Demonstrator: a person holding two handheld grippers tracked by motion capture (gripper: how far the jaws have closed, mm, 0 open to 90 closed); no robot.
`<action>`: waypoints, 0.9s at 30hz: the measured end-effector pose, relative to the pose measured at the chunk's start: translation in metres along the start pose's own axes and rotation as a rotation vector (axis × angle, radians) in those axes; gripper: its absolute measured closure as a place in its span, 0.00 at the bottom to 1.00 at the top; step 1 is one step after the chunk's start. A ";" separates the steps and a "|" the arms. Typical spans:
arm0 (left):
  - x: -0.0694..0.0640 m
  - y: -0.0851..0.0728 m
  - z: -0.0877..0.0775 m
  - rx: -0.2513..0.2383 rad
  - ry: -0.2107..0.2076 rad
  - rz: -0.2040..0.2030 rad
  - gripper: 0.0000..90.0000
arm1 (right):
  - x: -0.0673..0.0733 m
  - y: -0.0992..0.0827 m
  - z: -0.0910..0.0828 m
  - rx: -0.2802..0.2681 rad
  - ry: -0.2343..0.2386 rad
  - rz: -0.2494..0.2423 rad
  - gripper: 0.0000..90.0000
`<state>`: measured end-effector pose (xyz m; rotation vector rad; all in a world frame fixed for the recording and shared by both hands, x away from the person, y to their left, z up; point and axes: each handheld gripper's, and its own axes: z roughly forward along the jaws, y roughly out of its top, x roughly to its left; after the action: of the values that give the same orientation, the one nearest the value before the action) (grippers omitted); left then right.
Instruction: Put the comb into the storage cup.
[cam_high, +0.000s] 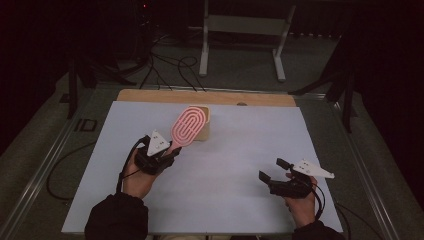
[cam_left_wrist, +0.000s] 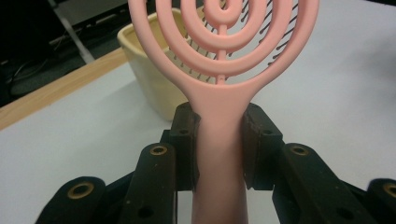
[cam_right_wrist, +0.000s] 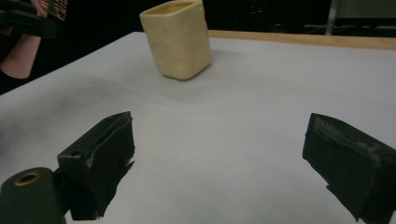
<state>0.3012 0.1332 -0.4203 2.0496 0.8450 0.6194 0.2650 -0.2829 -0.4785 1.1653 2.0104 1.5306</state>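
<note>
Closest in, the left gripper (cam_left_wrist: 219, 140) clamps its two black jaws on the handle of a pink hairbrush (cam_left_wrist: 223, 60), one pad pressed against each side just below where the handle widens into the head. In the left gripper view the handle runs straight up between the jaws, smooth and matt, and the head opens into concentric oval rings joined by a thin central rib (dark bristles with small rounded tips show through the gaps on the right). The top of the head is cut off by the upper edge of that view, and the handle's lower end is cut off at the bottom.

In the high view the left gripper (cam_high: 172, 151) is held above the left half of the white table (cam_high: 240, 165), the hairbrush (cam_high: 189, 126) slanting away from the person, its head overlapping the cream cup (cam_high: 204, 129) behind it, so most of the cup is hidden there. Whether the head touches the cup cannot be told.

The right gripper (cam_high: 272, 169) is over the right part of the table, well apart from the brush, jaws spread wide with nothing between them; the right gripper view shows bare tabletop in the gap (cam_right_wrist: 219, 158).

Farther off in that view the cup (cam_right_wrist: 178, 38) stands upright, squarish with rounded corners.
</note>
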 end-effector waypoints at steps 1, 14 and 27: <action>-0.001 0.001 0.001 -0.003 0.002 0.002 0.78 | 0.001 0.002 0.002 0.001 0.008 -0.001 0.10; -0.015 0.016 0.002 -0.089 0.005 0.049 0.78 | 0.022 0.036 0.025 -0.009 0.088 -0.034 0.10; -0.029 0.020 0.004 -0.139 0.013 0.087 0.78 | 0.048 0.075 0.050 -0.012 0.161 -0.075 0.10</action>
<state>0.2917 0.1006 -0.4100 1.9658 0.7025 0.7198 0.3007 -0.2090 -0.4176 0.9781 2.1186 1.6434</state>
